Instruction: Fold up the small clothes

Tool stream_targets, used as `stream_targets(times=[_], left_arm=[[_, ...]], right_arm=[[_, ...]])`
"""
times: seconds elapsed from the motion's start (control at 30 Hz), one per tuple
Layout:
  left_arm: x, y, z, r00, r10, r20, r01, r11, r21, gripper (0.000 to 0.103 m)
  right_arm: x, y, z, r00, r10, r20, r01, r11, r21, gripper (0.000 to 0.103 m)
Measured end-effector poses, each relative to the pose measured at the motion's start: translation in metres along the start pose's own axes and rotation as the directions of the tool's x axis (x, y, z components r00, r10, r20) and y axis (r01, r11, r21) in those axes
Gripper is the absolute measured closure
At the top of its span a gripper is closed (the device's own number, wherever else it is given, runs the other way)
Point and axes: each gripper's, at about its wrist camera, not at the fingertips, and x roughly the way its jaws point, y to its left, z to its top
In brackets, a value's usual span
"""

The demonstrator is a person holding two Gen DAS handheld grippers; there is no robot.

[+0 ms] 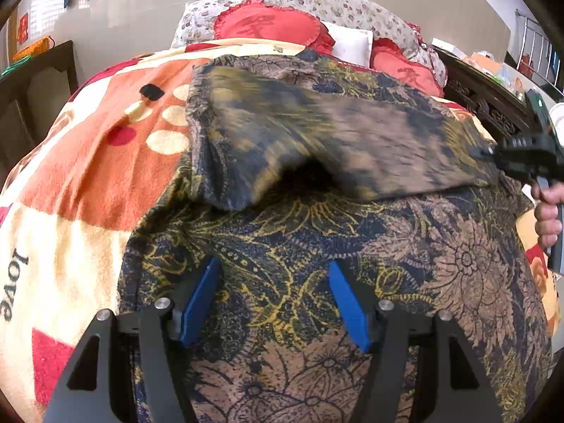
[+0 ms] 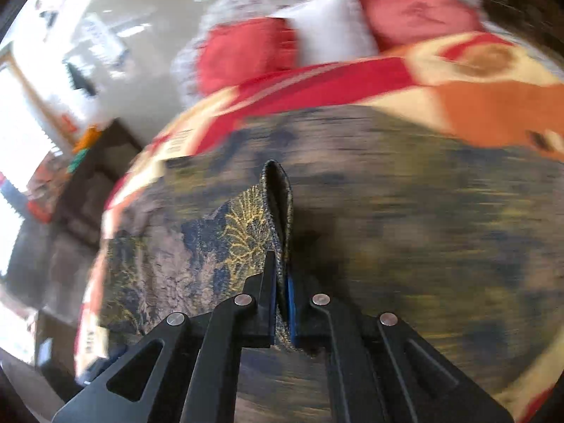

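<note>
A dark blue, gold and tan floral garment (image 1: 317, 246) lies spread on the bed blanket. My left gripper (image 1: 273, 271) is open and empty, its blue pads just above the near part of the cloth. My right gripper (image 2: 280, 264) is shut on a folded edge of the garment (image 2: 278, 194). It also shows in the left wrist view (image 1: 493, 151) at the right, pulling a blurred flap of the garment (image 1: 335, 134) across over the rest. The right wrist view is motion-blurred.
An orange, cream and red blanket (image 1: 70, 211) covers the bed. Red heart cushions (image 1: 271, 24), a white pillow (image 1: 349, 44) and floral pillows sit at the head. A dark wooden table (image 1: 38, 81) stands left, a carved headboard (image 1: 483, 98) right.
</note>
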Motion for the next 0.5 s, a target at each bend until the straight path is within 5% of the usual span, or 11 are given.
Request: stream_targets(times=[0.13, 0.37, 0.5], left_arm=[[0.0, 0.0, 0.0, 1.0, 0.004, -0.001, -0.004, 1.0, 0.003, 0.033], [0.001, -0.002, 0.0, 1.0, 0.01, -0.005, -0.01, 1.0, 0.01, 0.03], [0.001, -0.002, 0.0, 1.0, 0.014, -0.006, -0.014, 1.0, 0.012, 0.028]], right_arm=[[-0.014, -0.035, -0.006, 0.999, -0.038, 0.005, 0.038, 0.999, 0.008, 0.085], [-0.013, -0.023, -0.026, 0.998, -0.059, 0.002, 0.059, 0.995, 0.08, 0.085], [-0.031, -0.022, -0.025, 0.994, -0.071, 0.086, 0.062, 0.993, 0.101, 0.085]])
